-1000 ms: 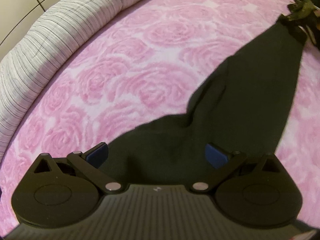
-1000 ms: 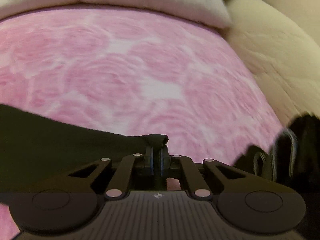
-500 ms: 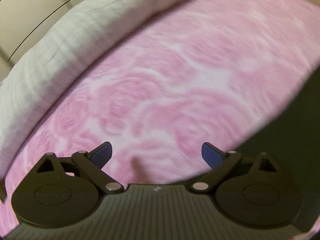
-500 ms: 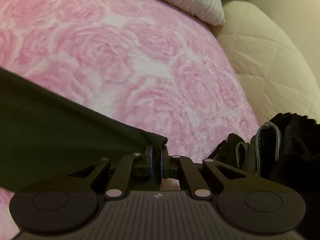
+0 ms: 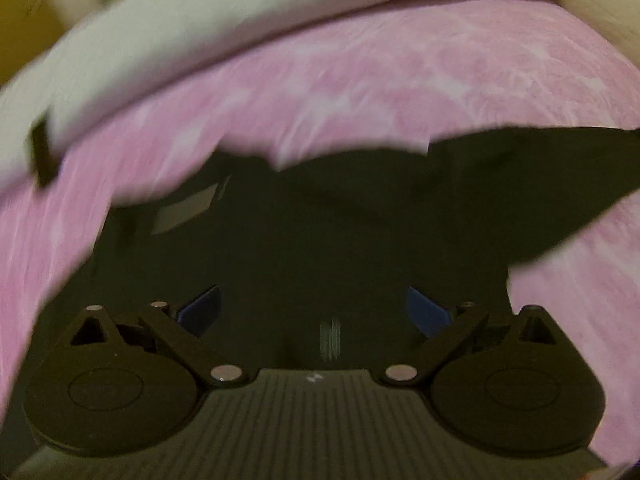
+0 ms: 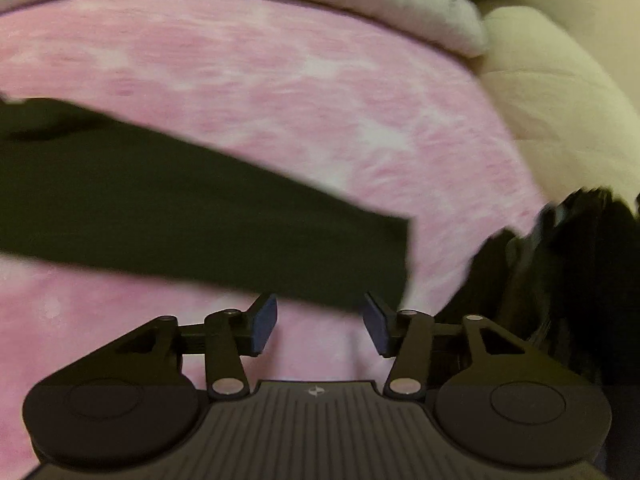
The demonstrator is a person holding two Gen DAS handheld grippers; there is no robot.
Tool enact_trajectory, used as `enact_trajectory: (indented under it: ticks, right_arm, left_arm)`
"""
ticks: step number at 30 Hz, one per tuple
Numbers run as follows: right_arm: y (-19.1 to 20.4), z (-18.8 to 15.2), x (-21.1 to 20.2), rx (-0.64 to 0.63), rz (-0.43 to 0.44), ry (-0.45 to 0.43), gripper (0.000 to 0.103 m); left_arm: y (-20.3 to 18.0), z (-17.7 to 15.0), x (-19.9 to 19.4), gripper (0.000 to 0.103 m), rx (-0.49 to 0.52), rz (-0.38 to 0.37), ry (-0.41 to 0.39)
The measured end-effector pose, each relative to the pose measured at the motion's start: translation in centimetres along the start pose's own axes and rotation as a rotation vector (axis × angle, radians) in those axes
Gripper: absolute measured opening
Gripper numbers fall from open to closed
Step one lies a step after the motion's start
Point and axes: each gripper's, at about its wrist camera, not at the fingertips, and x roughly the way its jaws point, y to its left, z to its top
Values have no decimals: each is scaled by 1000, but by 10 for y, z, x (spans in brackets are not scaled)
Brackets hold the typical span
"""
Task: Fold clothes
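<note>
Item: dark garment point(image 6: 200, 216), spread across the pink rose blanket point(image 6: 280, 92); judged soft, light, limp. Best taken at its square hem. Right gripper point(image 6: 320, 324) opening, nothing between; left gripper point(image 5: 316, 312) spread, empty.

A bed filled both views, covered by a pink blanket point(image 6: 280, 92) printed with pale rose shapes, much of it smeared by motion blur. Along its far edge, from about ten to one o'clock in the left wrist view, lay a long whitish bolster point(image 5: 240, 12); any pattern on it was too blurred to tell. In the right wrist view a grey-white pillow point(image 6: 440, 8) sat at one o'clock against the blanket's edge, and a cream quilted mattress cover point(image 6: 560, 92) curved down from two toward three o'clock. The light was dim and warm, yellowish.
</note>
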Motion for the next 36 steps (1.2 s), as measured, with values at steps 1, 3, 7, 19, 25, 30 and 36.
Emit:
enact_trajectory:
  ticks: [1, 3, 7, 19, 25, 30, 36]
  right_arm:
    - [8, -4, -13, 1, 39, 6, 62]
    - [25, -13, -41, 6, 119, 11, 70]
    - [57, -28, -96, -2, 244, 17, 79]
    - [143, -55, -264, -1, 350, -68, 88]
    - [194, -83, -342, 0, 295, -104, 88]
    - [227, -97, -391, -27, 302, -91, 88]
    - [246, -114, -423, -64, 304, -96, 88]
  left_arm:
    - [4, -17, -14, 100, -38, 9, 25]
    - [13, -49, -45, 100, -102, 19, 64]
    - [38, -96, -106, 102, -204, 47, 77]
    - [152, -214, -247, 102, -427, 74, -9]
    - [207, -253, -306, 102, -479, 64, -68]
    - [220, -269, -338, 102, -509, 44, -115]
    - [191, -282, -360, 102, -481, 12, -148]
